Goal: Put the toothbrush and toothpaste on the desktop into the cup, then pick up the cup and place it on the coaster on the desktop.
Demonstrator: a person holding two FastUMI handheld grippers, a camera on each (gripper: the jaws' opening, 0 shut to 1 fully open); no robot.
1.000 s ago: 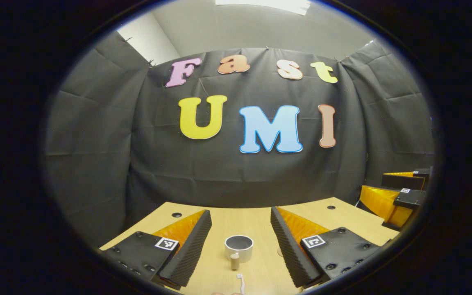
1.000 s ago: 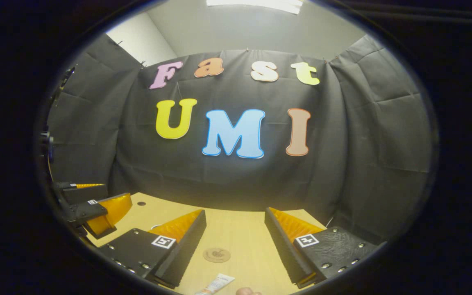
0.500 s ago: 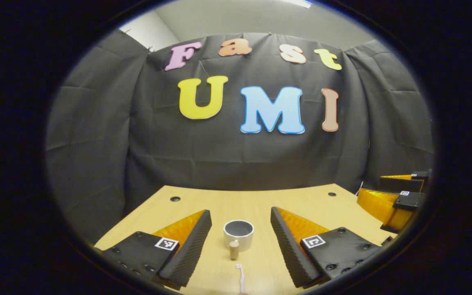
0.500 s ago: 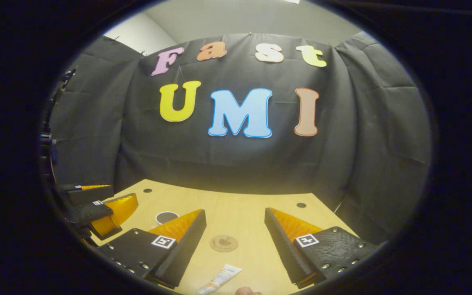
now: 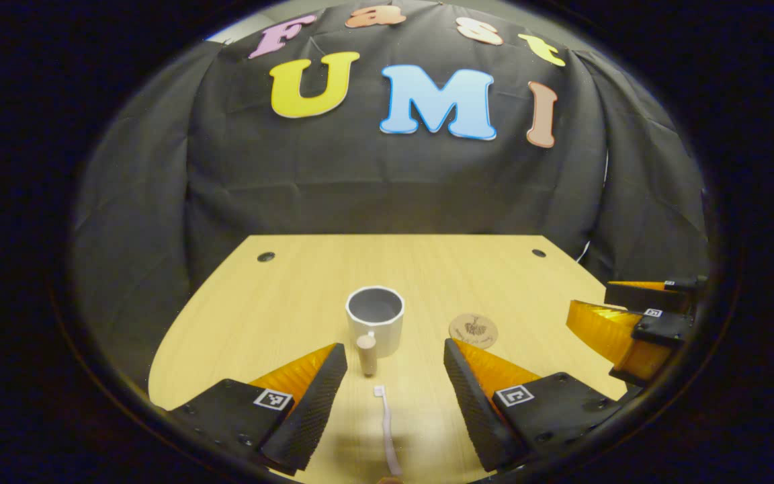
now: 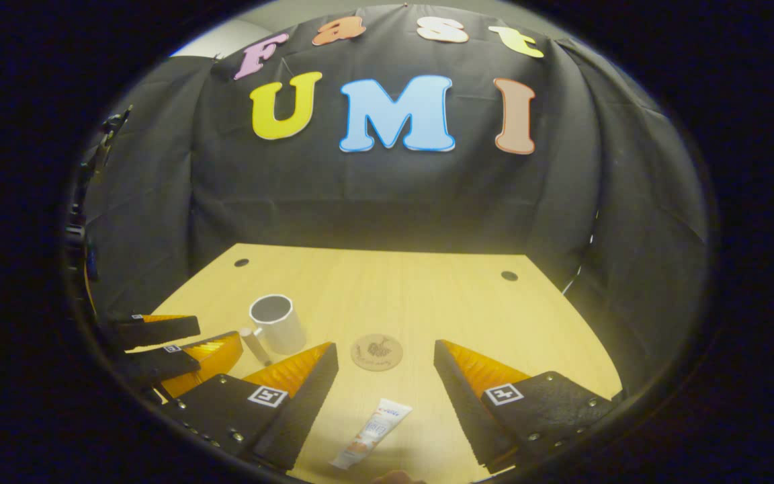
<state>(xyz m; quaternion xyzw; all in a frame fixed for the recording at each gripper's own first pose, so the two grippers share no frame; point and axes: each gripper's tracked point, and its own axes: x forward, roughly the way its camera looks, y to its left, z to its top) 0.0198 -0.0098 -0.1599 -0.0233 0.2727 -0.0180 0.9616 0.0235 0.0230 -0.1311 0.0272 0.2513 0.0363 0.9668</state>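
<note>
On the pale wood-grain worktop [image 5: 279, 302] I saw a smooth white cup [image 5: 375, 318] with a round wooden handle, a slim toothbrush [image 5: 385, 423] in front, a flat round coaster [image 6: 376, 351], a soft toothpaste tube [image 6: 372, 432]; left gripper [image 5: 394, 403] and right gripper [image 6: 385, 403] hovered tilted downward, ribbed fingers [image 5: 306, 413] spread, grasping nothing.

A light wood-grain counter [image 5: 293, 296] is seen with a rounded front edge; two small dark holes are set near its far corners, one at eleven o'clock [image 5: 266, 257] and one at one o'clock [image 5: 539, 253]; the far side and both flanks are closed off by creased black cloth [image 5: 373, 181]; a strip of pale wall [image 6: 219, 46] is glimpsed above the cloth at eleven o'clock; the wood is lit warmly and evenly from above.
</note>
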